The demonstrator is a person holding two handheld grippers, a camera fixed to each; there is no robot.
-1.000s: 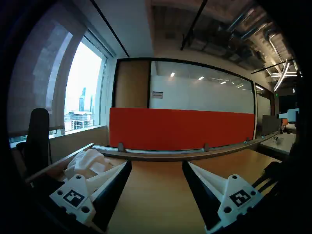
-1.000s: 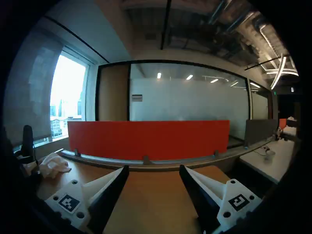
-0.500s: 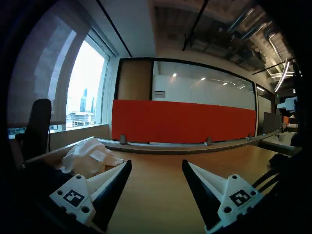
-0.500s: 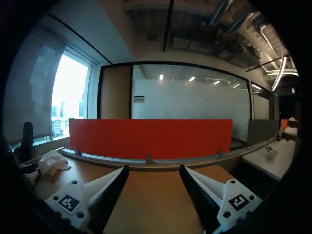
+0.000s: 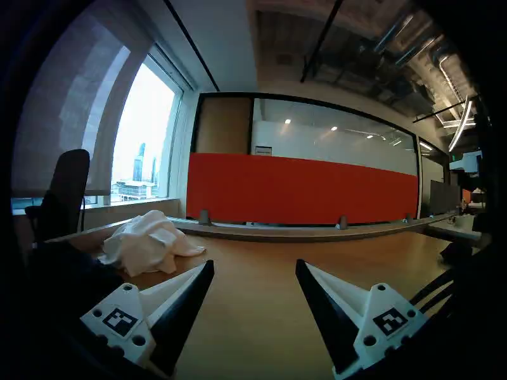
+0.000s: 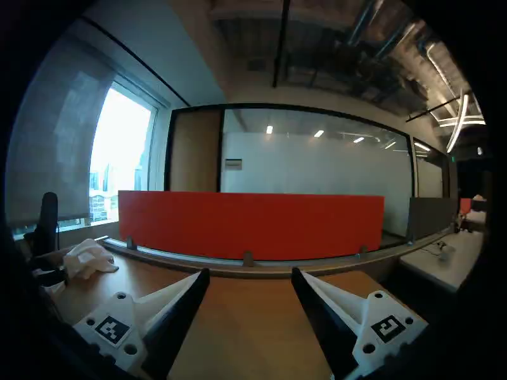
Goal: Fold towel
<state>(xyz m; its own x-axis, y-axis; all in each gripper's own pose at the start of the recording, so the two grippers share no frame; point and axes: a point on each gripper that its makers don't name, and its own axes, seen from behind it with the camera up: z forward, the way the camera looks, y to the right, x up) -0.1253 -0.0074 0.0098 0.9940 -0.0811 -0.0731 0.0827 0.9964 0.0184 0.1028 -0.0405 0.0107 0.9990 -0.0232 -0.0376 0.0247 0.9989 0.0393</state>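
A crumpled white towel lies in a heap on the wooden desk, ahead and to the left of my left gripper. That gripper is open, its white fingers spread with bare desk between them. In the right gripper view the same towel sits far off at the left edge of the desk. My right gripper is open too, with nothing between its fingers, well to the right of the towel.
A red divider panel runs along the desk's far edge, seen again as the red panel in the right gripper view. A black chair back stands at the left by the window. Another desk lies to the right.
Both views have risen, showing the desk from higher. In the left gripper view the towel has come closer and into fuller sight. Both grippers stay open.
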